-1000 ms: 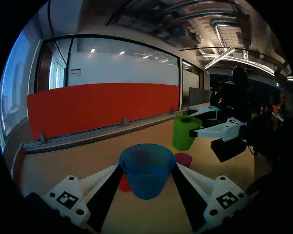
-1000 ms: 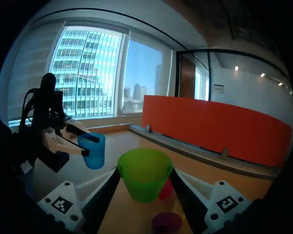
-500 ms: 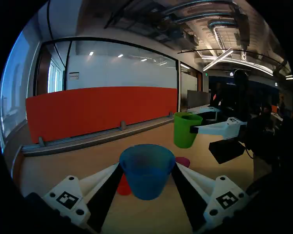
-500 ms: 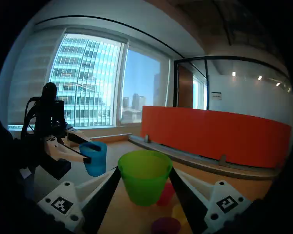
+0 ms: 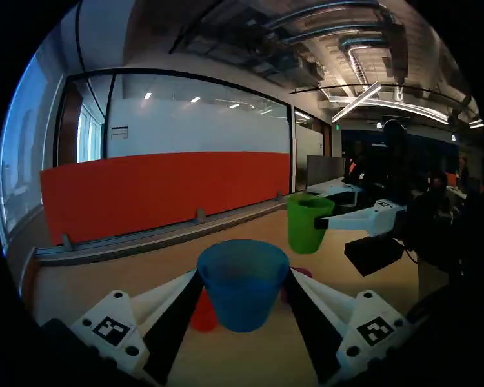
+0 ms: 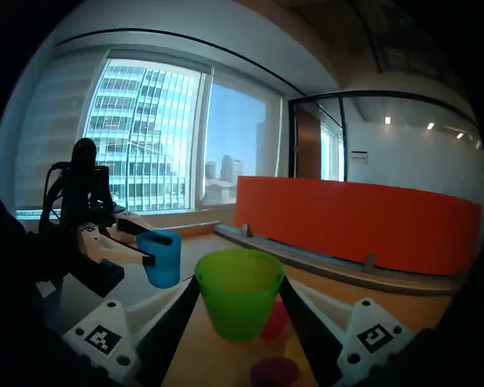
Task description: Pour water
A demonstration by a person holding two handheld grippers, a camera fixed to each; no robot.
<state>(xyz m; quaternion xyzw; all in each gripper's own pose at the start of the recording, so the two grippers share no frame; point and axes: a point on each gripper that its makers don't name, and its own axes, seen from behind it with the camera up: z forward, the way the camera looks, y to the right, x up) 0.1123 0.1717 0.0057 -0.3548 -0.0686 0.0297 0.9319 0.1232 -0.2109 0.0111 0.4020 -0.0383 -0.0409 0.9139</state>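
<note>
In the left gripper view, my left gripper (image 5: 243, 287) is shut on a blue cup (image 5: 243, 282), held upright above the wooden table (image 5: 113, 271). To the right, the right gripper (image 5: 319, 224) holds a green cup (image 5: 307, 222) upright. In the right gripper view, my right gripper (image 6: 240, 295) is shut on that green cup (image 6: 239, 292). The left gripper (image 6: 153, 255) with the blue cup (image 6: 161, 257) hangs to the left, apart from the green cup. Whether either cup holds water I cannot tell.
A red cup (image 5: 204, 312) and a magenta cup (image 5: 299, 273) stand on the table below the held cups; they appear as the red cup (image 6: 275, 319) and magenta cup (image 6: 275, 372) in the right gripper view. An orange partition (image 5: 158, 187) runs along the table's far edge.
Both held cups have risen slightly and stayed upright. In the right gripper view the blue cup has drifted a little to the right, closer to the green cup.
</note>
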